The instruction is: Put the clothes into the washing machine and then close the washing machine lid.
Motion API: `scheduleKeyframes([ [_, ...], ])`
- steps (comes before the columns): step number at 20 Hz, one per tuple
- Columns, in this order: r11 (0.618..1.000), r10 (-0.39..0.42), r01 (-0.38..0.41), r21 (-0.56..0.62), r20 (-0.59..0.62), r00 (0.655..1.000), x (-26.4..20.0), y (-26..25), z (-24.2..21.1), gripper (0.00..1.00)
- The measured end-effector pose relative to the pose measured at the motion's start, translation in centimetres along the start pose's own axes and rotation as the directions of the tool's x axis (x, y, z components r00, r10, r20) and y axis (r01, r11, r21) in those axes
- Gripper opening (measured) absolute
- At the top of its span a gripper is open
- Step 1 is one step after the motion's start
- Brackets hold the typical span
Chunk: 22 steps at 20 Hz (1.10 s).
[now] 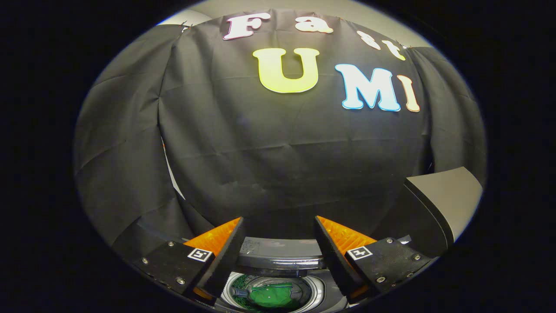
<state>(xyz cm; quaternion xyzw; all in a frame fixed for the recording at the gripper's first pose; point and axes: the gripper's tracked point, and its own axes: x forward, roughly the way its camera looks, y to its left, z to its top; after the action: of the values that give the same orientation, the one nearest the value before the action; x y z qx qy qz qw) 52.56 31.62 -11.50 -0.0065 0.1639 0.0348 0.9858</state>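
Claw (pixel 278 243) fingers apart, gripping nothing, held above the washing machine (pixel 278 256). Green clothes (pixel 273 298) already sit in the drum, below and between the fingers. Lid (pixel 438 204) stands raised to the right, so closing likely means reaching right.

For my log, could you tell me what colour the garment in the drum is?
Green garment, gripper view.

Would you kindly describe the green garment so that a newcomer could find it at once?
Start at the washing machine in front of the black cloth wall. Look into its round drum, below and between the open gripper fingers. The green garment lies at the bottom, the only bright green thing among grey and black.
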Motion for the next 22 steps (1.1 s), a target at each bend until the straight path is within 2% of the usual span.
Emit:
scheduleKeyframes([
  [4, 1.0, 0.0, 0.0, -0.008, 0.019, 1.0, -2.1, 0.4, -2.0, 0.97],
  [12, 1.0, 0.018, -0.018, -0.013, 0.026, 0.999, -8.3, 0.2, -10.1, 0.96],
  [22, 0.998, 0.044, -0.041, -0.039, 0.081, 0.996, -12.5, 0.8, -8.7, 0.96],
])
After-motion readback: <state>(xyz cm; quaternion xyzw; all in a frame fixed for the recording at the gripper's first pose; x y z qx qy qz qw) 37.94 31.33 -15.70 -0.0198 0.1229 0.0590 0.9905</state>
